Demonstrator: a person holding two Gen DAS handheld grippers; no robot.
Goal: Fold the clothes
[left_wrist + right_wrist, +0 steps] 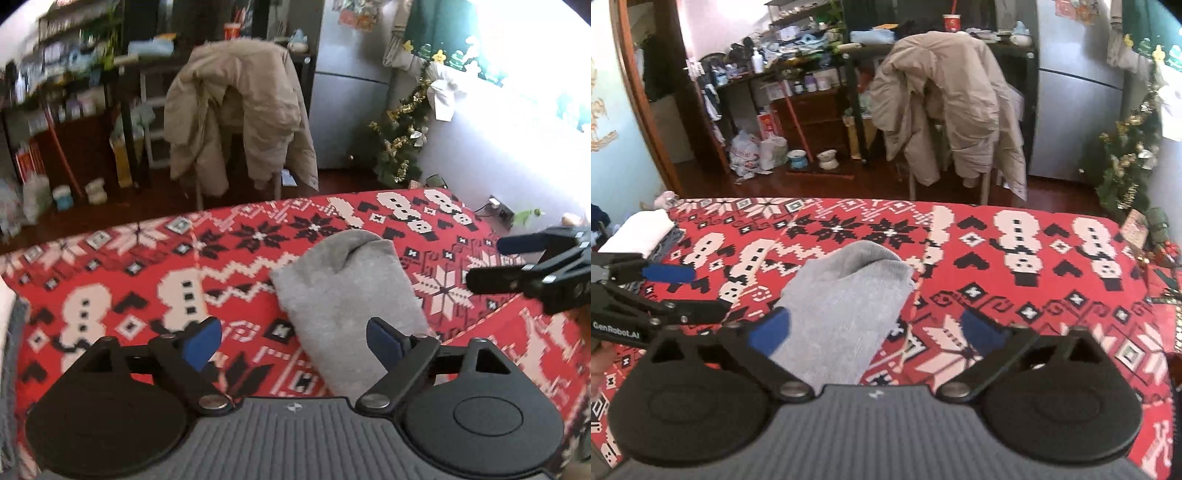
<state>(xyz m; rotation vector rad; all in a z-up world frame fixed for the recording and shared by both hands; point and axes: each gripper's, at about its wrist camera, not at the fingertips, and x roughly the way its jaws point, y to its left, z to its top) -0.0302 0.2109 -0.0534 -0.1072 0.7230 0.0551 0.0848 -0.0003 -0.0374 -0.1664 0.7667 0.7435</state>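
The table cover [1052,295] is bright red, with white snowmen that have black square buttons, black and white snowflakes, white zigzag lines and little black hearts. In the middle of the frame lies a plain light grey folded cloth [846,310] with no pattern. The left gripper [295,343] is black with 2 blue pads, and so is the right gripper [879,332]. At the left edge of the frame sits a white folded cloth [639,230]. At the top, a beige coat [945,103] hangs over a chair. On the right, the fridge [1078,103] is silver-grey, and the little tree [1126,166] is dark green with gold tinsel.
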